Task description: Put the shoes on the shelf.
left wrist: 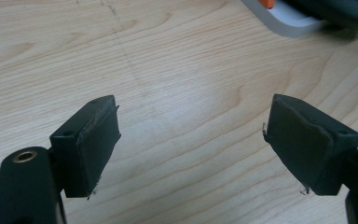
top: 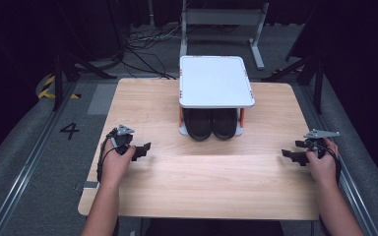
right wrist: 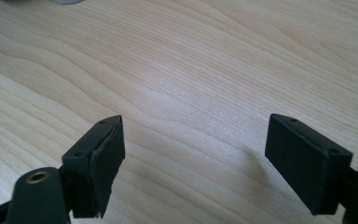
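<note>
Black shoes, a pair, sit side by side on the lower level of the small white rack at the middle of the far half of the counter, toes toward me. I judge them to be the things I am here to handle, and nothing has been started on them: both are tucked under the rack's top shelf, untouched, and that top shelf is bare.

I have my left claw resting low near the counter's left edge, jaws spread wide with nothing between them; the left gripper view shows bare wood between its pads, and a corner of the rack's base up at the top right. My right claw sits near the right edge, likewise spread and empty, with plain wood grain in front of it.

Both claws are well apart from the shoes, so the whole job is left, as far as I can judge: reach in, grip, draw a shoe out.

Room is generous. The near half of the counter is open wood, and there is free surface on either side of the rack. What I would watch is the rack's orange uprights beside the shoes and the shelf overhead, which narrow the way in from the front. The counter's side edges lie close to both my hands.
</note>
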`<state>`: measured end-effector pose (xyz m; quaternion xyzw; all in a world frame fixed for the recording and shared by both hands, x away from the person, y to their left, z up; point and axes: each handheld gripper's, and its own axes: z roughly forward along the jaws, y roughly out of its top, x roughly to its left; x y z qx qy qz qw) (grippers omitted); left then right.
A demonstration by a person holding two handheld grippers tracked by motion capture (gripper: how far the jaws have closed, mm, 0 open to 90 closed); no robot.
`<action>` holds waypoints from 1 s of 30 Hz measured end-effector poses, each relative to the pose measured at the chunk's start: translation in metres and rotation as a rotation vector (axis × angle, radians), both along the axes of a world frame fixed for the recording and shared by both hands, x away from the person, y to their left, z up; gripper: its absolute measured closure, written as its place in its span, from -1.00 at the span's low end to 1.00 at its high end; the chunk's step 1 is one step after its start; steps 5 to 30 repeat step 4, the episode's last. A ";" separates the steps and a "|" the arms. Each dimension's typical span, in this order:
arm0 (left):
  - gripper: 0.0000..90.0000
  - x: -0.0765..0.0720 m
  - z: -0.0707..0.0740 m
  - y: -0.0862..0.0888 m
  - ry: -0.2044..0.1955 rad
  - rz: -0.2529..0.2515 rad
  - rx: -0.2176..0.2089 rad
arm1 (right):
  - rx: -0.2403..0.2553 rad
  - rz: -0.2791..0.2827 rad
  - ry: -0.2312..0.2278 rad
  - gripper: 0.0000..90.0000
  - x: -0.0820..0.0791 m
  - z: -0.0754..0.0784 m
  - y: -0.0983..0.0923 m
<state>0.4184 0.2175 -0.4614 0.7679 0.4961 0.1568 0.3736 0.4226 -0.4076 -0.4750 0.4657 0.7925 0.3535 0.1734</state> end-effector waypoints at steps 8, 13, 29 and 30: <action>-0.61 0.000 -0.001 -0.003 0.030 -0.009 -0.013 | 0.016 0.003 0.010 -0.55 0.000 -0.003 0.004; -0.61 0.000 -0.001 -0.003 0.030 -0.009 -0.013 | 0.016 0.003 0.010 -0.55 0.000 -0.003 0.004; -0.61 0.000 -0.001 -0.003 0.030 -0.009 -0.013 | 0.016 0.003 0.010 -0.55 0.000 -0.003 0.004; -0.61 0.000 -0.001 -0.003 0.030 -0.009 -0.013 | 0.016 0.003 0.010 -0.55 0.000 -0.003 0.004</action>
